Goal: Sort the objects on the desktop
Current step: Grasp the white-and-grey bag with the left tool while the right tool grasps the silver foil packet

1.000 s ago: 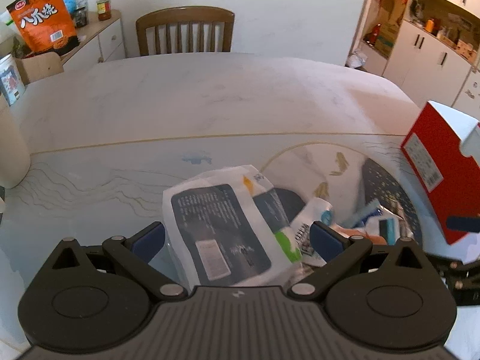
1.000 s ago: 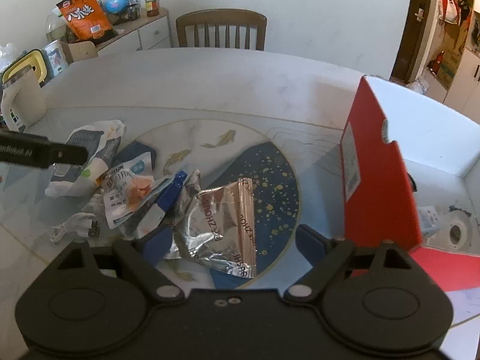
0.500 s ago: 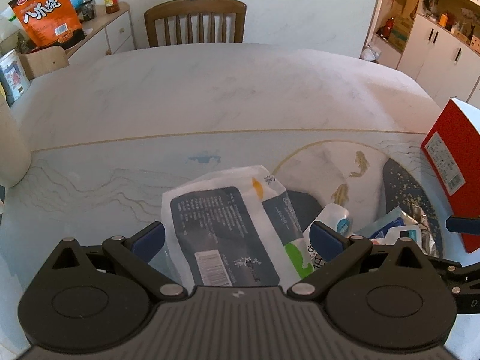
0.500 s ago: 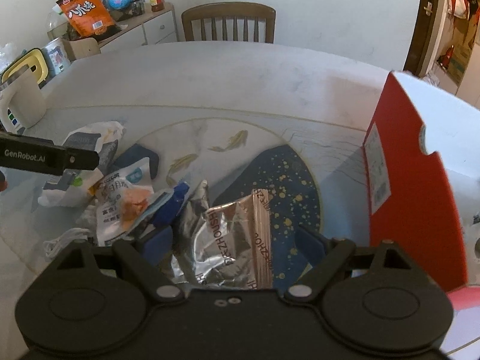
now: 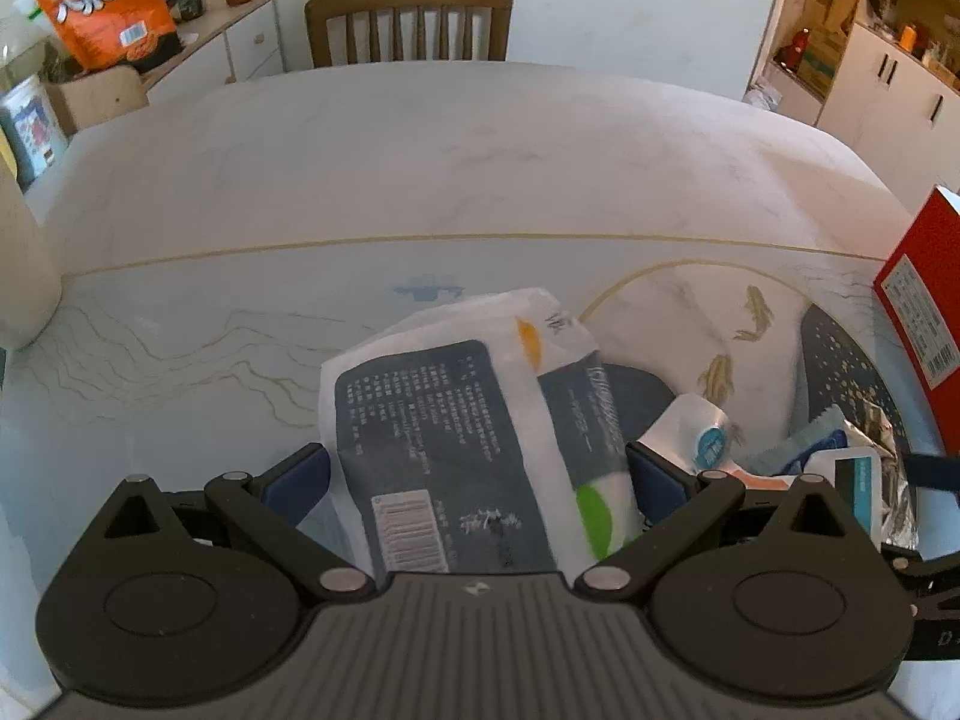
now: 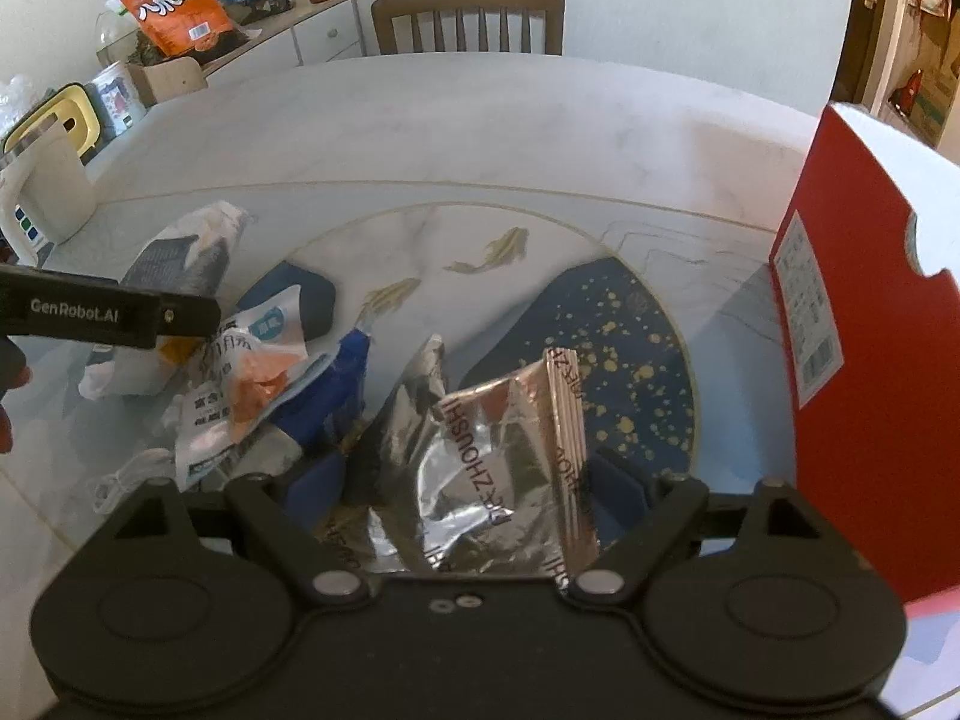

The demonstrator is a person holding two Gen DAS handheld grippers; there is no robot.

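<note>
A white and dark-blue packet point(image 5: 444, 420) lies flat on the table, and my left gripper point(image 5: 477, 474) stands open around it, a finger beside each long edge. The same packet point(image 6: 180, 258) shows at the left in the right wrist view. A crumpled silver foil packet point(image 6: 498, 456) lies on the dark-blue patch of the table mat. My right gripper point(image 6: 468, 480) is open with the foil between its fingers. More wrappers are heaped between the two: a white and orange packet point(image 6: 252, 384) and a blue wrapper point(image 6: 342, 384). A red box point(image 6: 864, 360) stands open at the right.
A white cable point(image 6: 126, 474) lies at the near left of the heap. A white kettle point(image 6: 54, 180) stands at the table's left edge. A wooden chair point(image 6: 468, 18) is at the far side, beside a sideboard with an orange bag point(image 6: 174, 6).
Both grippers have come closer to the table. The left one has shifted left over the white and dark-blue packet; the right one has closed in on the foil packet. Finger spacing is unchanged.
</note>
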